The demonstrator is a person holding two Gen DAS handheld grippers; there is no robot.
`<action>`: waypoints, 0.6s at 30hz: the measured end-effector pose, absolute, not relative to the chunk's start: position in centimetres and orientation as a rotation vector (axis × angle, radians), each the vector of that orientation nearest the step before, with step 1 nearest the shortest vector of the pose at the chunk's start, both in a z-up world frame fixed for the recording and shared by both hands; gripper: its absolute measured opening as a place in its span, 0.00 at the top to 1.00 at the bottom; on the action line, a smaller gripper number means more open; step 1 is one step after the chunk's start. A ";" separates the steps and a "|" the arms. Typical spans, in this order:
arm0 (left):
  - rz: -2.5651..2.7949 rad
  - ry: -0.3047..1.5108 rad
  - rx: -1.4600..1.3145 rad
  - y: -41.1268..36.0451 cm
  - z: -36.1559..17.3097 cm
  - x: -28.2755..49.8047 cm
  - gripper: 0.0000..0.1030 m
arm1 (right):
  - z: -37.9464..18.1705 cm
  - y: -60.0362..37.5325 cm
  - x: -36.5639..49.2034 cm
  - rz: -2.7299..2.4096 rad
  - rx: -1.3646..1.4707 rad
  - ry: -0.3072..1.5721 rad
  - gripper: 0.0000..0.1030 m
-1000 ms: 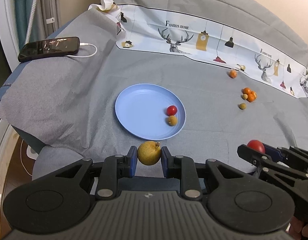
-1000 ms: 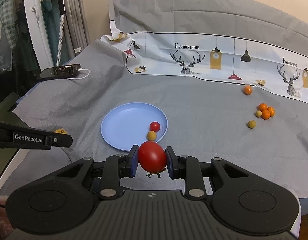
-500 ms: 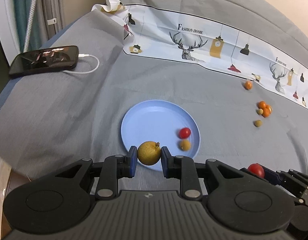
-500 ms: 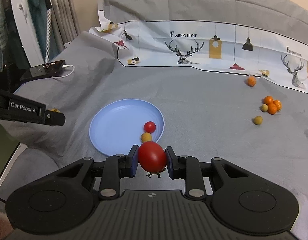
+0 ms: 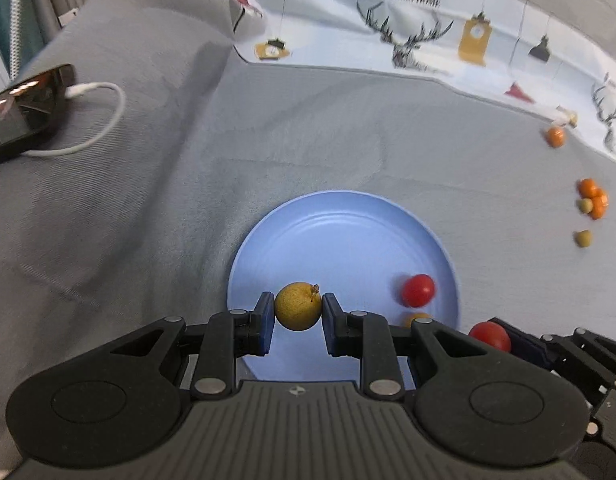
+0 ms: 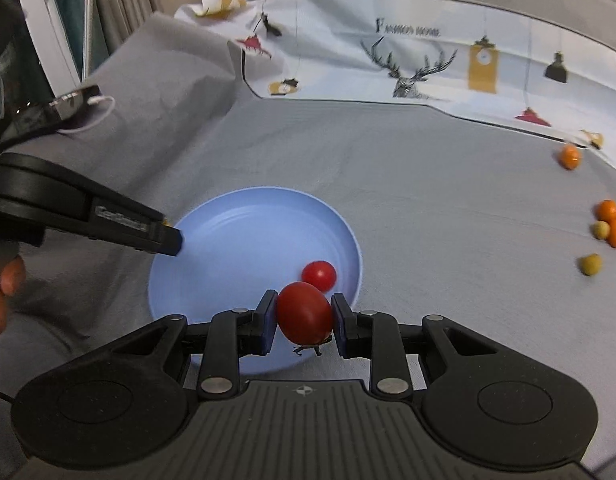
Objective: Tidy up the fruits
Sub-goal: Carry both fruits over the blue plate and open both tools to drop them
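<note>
A light blue plate (image 5: 340,232) lies on the grey cloth; it also shows in the right wrist view (image 6: 236,248). A small red tomato (image 5: 418,290) and a yellow fruit (image 5: 416,318) lie near its right rim. My left gripper (image 5: 298,312) is shut on a round yellow fruit (image 5: 297,306) over the plate's near left part. My right gripper (image 6: 305,322) is shut on a larger red tomato (image 6: 304,316) over the plate's near right rim, next to the small tomato (image 6: 318,275).
Several orange and yellow fruits lie on the cloth at the right (image 5: 592,200), one orange (image 5: 555,136) farther back. A phone (image 5: 20,108) with a white cable lies at the left. A printed deer cloth (image 5: 408,36) covers the back.
Both grippers have moved forward with their fruits and now hang over the plate. The fruits on the plate and cloth have not moved.
</note>
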State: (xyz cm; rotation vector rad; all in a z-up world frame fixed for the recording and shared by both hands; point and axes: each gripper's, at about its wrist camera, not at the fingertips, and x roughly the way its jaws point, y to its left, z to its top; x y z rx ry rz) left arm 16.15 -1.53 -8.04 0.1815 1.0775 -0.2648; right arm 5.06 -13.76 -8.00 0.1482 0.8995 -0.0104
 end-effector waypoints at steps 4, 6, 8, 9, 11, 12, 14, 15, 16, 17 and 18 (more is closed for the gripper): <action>-0.258 1.097 0.208 -2.2 -9.6 17.6 0.73 | -9.5 -13.8 7.1 0.012 0.137 0.919 0.71; -0.258 1.106 0.209 -2.2 -10.0 18.2 0.52 | -10.1 -13.8 7.9 0.035 0.136 0.933 0.71; -0.243 1.090 0.204 -2.0 -9.9 18.3 0.07 | -10.5 -13.7 8.5 0.062 0.136 0.943 0.68; -0.233 1.071 0.197 -1.9 -9.6 18.3 0.01 | -10.5 -13.6 8.8 0.074 0.133 0.951 0.52; -0.235 1.049 0.198 -1.8 -9.0 18.0 0.00 | -10.3 -13.2 8.7 0.066 0.113 0.947 0.28; -0.235 1.055 0.205 -1.8 -8.7 17.9 0.00 | -10.0 -13.0 8.4 0.057 0.096 0.931 0.21; -0.228 1.071 0.205 -1.6 -8.3 17.6 0.00 | -9.4 -12.6 7.6 0.050 0.055 0.918 0.17; -0.228 1.080 0.200 -1.5 -8.1 17.3 0.00 | -9.1 -12.6 7.0 0.045 0.044 0.917 0.15; -0.229 1.088 0.195 -1.3 -7.8 17.0 0.00 | -8.8 -12.7 6.4 0.038 0.042 0.917 0.14; -0.230 1.094 0.191 -1.2 -7.5 16.6 0.00 | -8.4 -12.8 5.8 0.030 0.045 0.918 0.13; -0.228 1.098 0.187 -1.0 -7.0 16.1 0.00 | -8.1 -13.0 5.2 0.020 0.051 0.922 0.12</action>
